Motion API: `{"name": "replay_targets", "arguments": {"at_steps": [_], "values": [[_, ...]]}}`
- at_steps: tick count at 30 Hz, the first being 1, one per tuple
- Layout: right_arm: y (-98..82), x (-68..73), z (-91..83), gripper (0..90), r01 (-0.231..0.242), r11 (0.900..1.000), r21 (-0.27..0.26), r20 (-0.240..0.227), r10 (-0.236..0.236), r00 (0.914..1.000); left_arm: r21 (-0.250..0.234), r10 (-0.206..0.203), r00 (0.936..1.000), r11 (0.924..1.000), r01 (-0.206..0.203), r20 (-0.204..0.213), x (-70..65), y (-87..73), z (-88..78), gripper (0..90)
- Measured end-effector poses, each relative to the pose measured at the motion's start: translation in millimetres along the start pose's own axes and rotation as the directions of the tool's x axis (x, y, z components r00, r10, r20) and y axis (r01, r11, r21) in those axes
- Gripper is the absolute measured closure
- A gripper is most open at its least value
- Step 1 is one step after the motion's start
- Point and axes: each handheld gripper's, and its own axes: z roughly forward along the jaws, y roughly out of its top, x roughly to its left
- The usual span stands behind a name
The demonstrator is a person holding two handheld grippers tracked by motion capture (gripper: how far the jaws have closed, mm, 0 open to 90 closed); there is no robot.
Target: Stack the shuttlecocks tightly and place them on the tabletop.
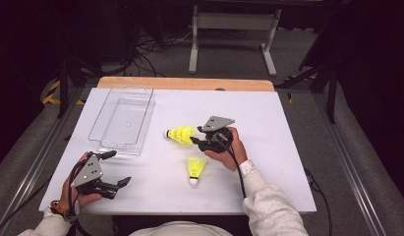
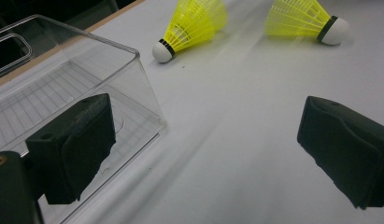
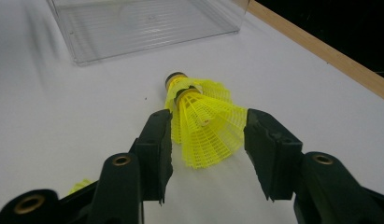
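High view: right gripper (image 1: 193,141) spread at a yellow mesh shuttlecock (image 1: 181,134) right of the clear ribbed plastic bin (image 1: 122,119); left gripper view: left gripper (image 2: 203,154) released beside that bin; right gripper view: flared skirt between parted jaws, ungripped.

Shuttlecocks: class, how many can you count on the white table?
2. One shuttlecock lies between the open jaws of the right hand-held gripper, near the clear tray; the other shuttlecock lies nearer the person, cork toward them. The first may hide another nested inside.
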Motion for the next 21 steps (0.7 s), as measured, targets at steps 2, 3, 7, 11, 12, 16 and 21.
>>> {"name": "replay_targets", "arguments": {"at_steps": [2, 3, 7, 11, 12, 16, 21], "values": [[0.2, 0.1, -2.2, 48.9, 0.000, 1.000, -0.004, 0.002, 0.000, 1.0000, 0.000, 0.000, 1.0000, 1.0000, 0.000, 0.000, 0.0, 0.0, 0.1, 5.4], [0.3, 0.3, -2.8, 47.9, -0.001, 1.000, -0.004, 0.002, 0.001, 1.0000, 0.000, 0.000, 1.0000, 1.0000, 0.000, 0.000, -0.1, 0.1, 0.1, 5.3], [0.9, 1.3, -5.9, 43.2, -0.003, 1.000, -0.013, 0.010, 0.003, 0.9999, 0.001, 0.001, 1.0000, 1.0000, -0.001, 0.000, -0.1, 0.0, -0.1, 5.3], [2.1, 1.8, -9.5, 36.0, -0.008, 1.000, -0.023, 0.020, 0.008, 0.9998, 0.003, 0.002, 1.0000, 1.0000, -0.002, 0.001, 0.0, -0.1, -0.1, 5.3], [2.2, 1.5, -10.6, 33.8, -0.006, 1.000, -0.023, 0.023, 0.007, 0.9997, 0.004, 0.002, 1.0000, 1.0000, -0.002, 0.001, -0.1, -0.2, 0.0, 5.4], [2.2, 0.8, -15.4, 26.8, -0.017, 1.000, -0.026, 0.033, 0.017, 0.9993, 0.004, 0.003, 1.0000, 1.0000, -0.003, 0.001, -0.3, -0.1, -0.1, 5.3], [1.1, 1.1, -19.3, 20.5, -0.023, 1.000, -0.020, 0.015, 0.023, 0.9996, 0.007, 0.005, 1.0000, 1.0000, -0.005, 0.001, -0.2, -0.1, 0.0, 5.3]]}}
